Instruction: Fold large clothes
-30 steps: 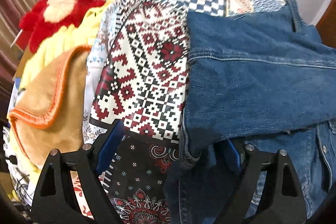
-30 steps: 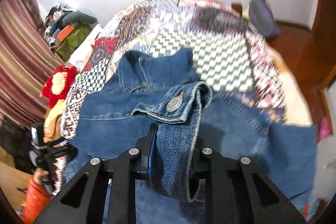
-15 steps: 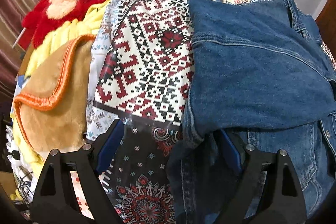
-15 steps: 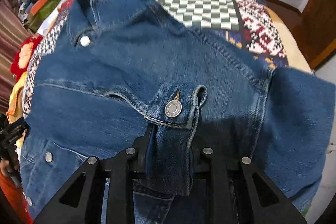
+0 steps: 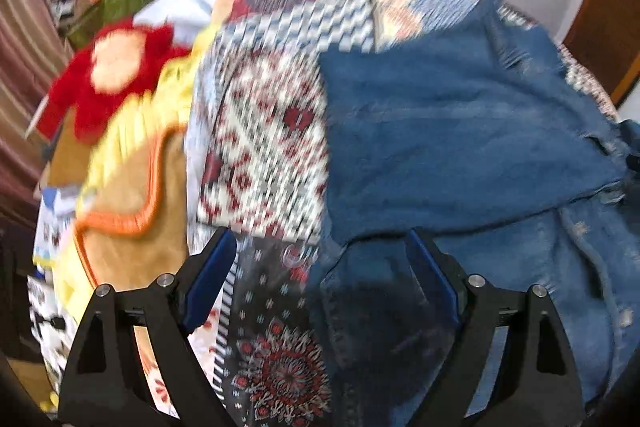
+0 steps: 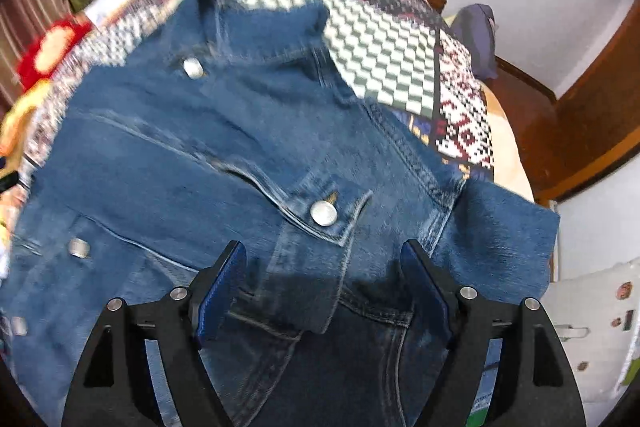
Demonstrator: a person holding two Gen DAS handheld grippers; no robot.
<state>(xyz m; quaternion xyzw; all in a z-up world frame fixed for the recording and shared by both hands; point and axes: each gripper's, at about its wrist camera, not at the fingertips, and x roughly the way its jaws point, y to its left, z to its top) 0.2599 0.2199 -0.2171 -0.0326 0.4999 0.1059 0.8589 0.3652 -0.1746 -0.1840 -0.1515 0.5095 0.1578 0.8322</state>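
Left gripper (image 5: 318, 251): jaws wide apart, nothing pinched; it hangs over the left edge of the denim jacket (image 6: 224, 163), where denim meets the patterned bedspread (image 5: 260, 131). Jacket spread across the bedspread, collar at the far end. Right gripper (image 6: 322, 263): jaws have just been opening and now stand apart; the buttoned cuff (image 6: 320, 219) lies loose between them, touching neither pad, on top of the jacket front.
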